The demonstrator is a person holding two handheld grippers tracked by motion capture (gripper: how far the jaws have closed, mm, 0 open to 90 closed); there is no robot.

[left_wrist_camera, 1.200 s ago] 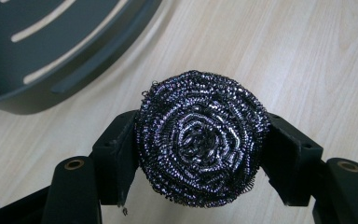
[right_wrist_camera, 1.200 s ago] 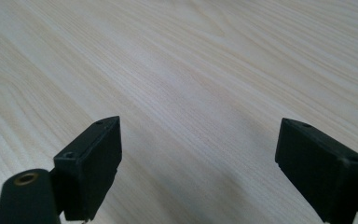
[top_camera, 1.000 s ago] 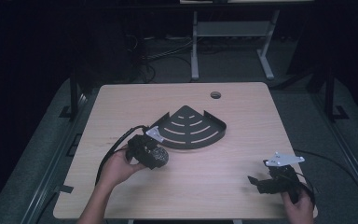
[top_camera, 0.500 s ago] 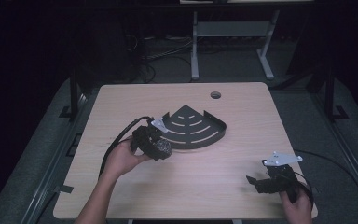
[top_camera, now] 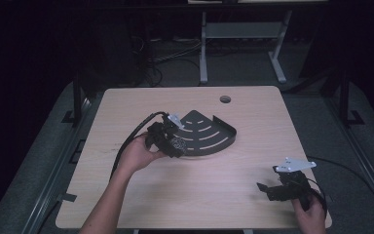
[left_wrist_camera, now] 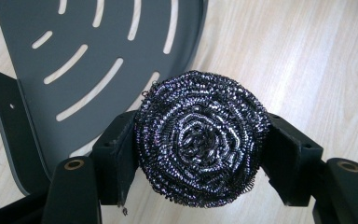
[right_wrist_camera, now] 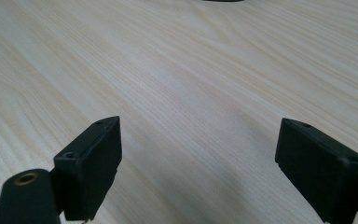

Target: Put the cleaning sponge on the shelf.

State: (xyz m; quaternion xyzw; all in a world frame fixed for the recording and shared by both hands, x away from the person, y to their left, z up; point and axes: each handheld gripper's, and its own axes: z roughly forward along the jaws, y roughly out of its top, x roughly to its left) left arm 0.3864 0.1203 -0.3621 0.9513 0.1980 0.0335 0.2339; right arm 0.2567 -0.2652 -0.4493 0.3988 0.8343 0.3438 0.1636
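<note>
A round steel-wool scourer (left_wrist_camera: 203,137) sits squeezed between the two black pads of my left gripper (left_wrist_camera: 200,149). In the high view that left gripper (top_camera: 175,145) hovers at the near left edge of a dark fan-shaped slotted shelf (top_camera: 209,131) in the middle of the table, with the scourer (top_camera: 177,145) at its tip. The shelf (left_wrist_camera: 102,51) lies just beyond the scourer in the left gripper view, its upright wall on the left. My right gripper (top_camera: 263,187) rests near the table's front right corner, and its jaws (right_wrist_camera: 198,168) stand wide apart over bare wood.
The light wooden table (top_camera: 126,195) has a round cable hole (top_camera: 225,99) near its far edge. A black cable (top_camera: 131,134) trails from the left gripper toward the table's left side. Dark floor and a white desk frame (top_camera: 204,44) lie beyond.
My left hand has carried the scourer away from the front of the table and rightward, up to the shelf's near left edge. The right gripper has stayed put.
</note>
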